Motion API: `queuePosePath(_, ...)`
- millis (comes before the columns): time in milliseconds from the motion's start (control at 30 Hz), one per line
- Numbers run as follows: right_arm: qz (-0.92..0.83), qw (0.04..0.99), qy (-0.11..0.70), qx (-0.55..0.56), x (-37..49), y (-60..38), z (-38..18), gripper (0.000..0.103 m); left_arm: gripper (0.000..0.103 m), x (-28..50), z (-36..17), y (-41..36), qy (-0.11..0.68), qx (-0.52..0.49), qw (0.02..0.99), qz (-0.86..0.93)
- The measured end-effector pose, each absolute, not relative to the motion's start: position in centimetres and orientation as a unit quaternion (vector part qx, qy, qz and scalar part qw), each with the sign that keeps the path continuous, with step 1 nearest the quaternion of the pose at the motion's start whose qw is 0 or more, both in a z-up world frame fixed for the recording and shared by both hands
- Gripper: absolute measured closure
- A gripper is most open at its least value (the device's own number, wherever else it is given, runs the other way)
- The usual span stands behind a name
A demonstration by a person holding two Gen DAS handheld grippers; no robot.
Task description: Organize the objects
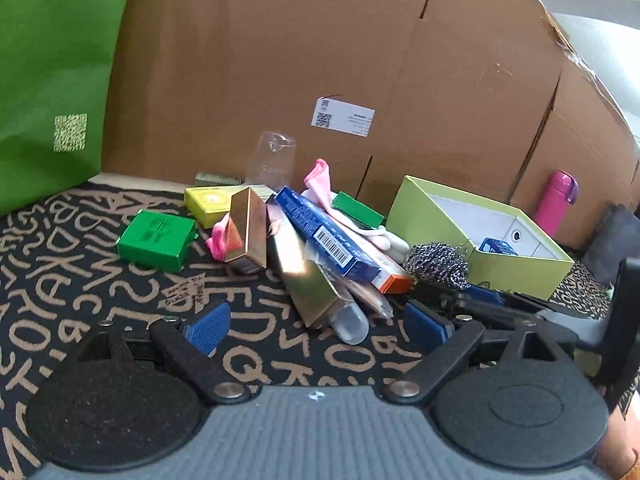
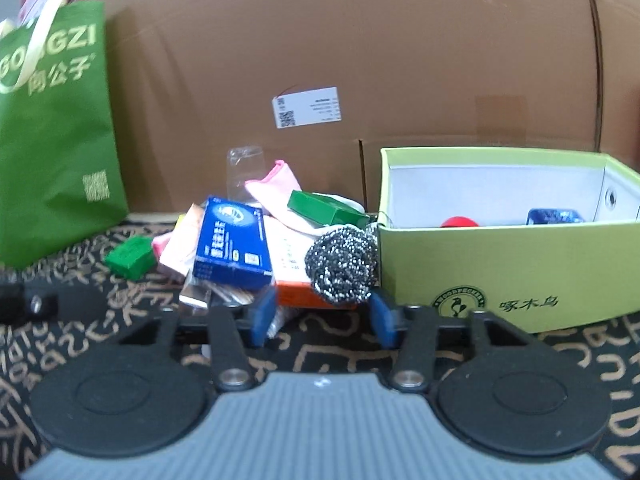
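Left tool (image 1: 316, 326): blue pads spread wide, nothing between them, low over the black letter-patterned bench cloth (image 1: 80, 280) before the heap of small cartons.

Right tool (image 2: 322, 320): jaws partly apart, gripping nothing. The round steel-wire scouring ball (image 2: 342, 266) lies just beyond its fingertips, against the open lime-green cardboard box (image 2: 500, 264). A long blue carton (image 2: 232, 246) rests atop the heap, left of the ball.

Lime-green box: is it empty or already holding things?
Not empty: the lime-green box is open-topped, with a blue packet and something red inside.
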State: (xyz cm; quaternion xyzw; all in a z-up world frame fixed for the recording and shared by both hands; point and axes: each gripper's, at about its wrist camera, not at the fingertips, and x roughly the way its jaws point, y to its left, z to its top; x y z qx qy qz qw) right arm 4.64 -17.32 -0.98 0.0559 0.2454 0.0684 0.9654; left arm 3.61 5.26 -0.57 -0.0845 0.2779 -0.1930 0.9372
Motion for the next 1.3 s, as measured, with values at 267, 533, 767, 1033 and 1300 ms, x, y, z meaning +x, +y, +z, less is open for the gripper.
queuePosePath(267,0.057,0.984,0.164,0.041,3.3,-17.8,1.1,0.094,0.007,4.0,-1.6,5.1,0.297,-0.088,0.932,-0.189)
queuePosePath(533,0.059,0.986,0.150,-0.040,2.4,-16.9,2.2,0.090,0.007,4.1,-2.1,5.0,0.305,-0.092,0.928,-0.193)
queuePosePath(767,0.065,0.978,0.198,-0.004,3.6,-16.9,-0.5,0.056,0.007,4.4,-2.4,5.2,0.315,-0.094,0.925,-0.193)
queuePosePath(1033,0.027,0.968,0.248,0.023,5.8,-16.0,-2.3,0.057,0.007,4.7,-2.8,5.7,0.318,-0.091,0.926,-0.185)
queuePosePath(1300,0.017,0.968,0.235,0.086,7.2,-16.6,-1.9,0.057,0.007,5.3,-3.6,5.6,0.331,-0.100,0.919,-0.188)
